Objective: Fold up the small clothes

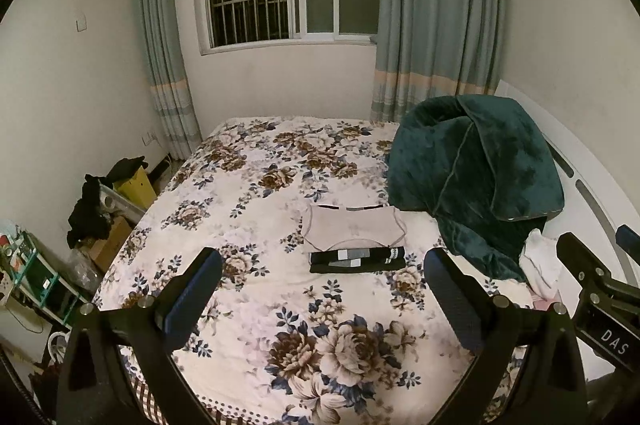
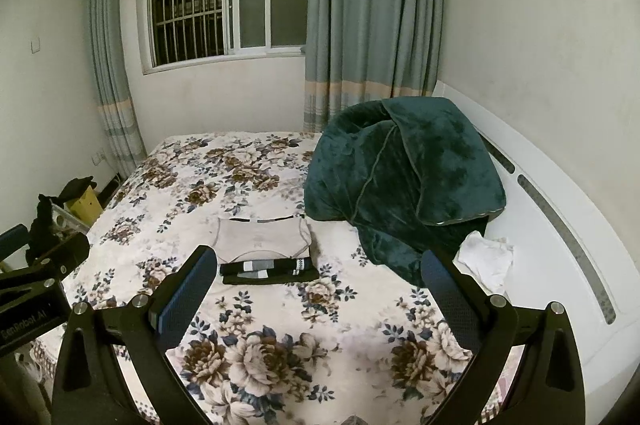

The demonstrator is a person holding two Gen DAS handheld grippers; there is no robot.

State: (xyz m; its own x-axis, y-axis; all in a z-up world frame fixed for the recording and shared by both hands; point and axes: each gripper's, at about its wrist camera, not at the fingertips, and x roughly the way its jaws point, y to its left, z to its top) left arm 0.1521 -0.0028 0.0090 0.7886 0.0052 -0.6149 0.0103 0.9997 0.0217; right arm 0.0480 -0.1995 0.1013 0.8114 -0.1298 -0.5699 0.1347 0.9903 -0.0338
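My left gripper [image 1: 322, 271] is spread wide and holds nothing, and my right gripper [image 2: 318, 271] gapes just as wide above the floral bed [image 2: 280, 325]. Beyond both, mid-bed, the folded beige top [image 1: 348, 227] lies flat with the folded black garment [image 1: 356, 261] touching its near edge; the green blanket [image 1: 472, 181] is heaped just right of them

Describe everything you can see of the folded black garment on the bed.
The black garment is folded into a flat, narrow rectangle with grey and white blocks and a patterned band near its right end. It lies on the floral bedspread, against the near edge of a folded beige top. Both grippers are open, apart from it.
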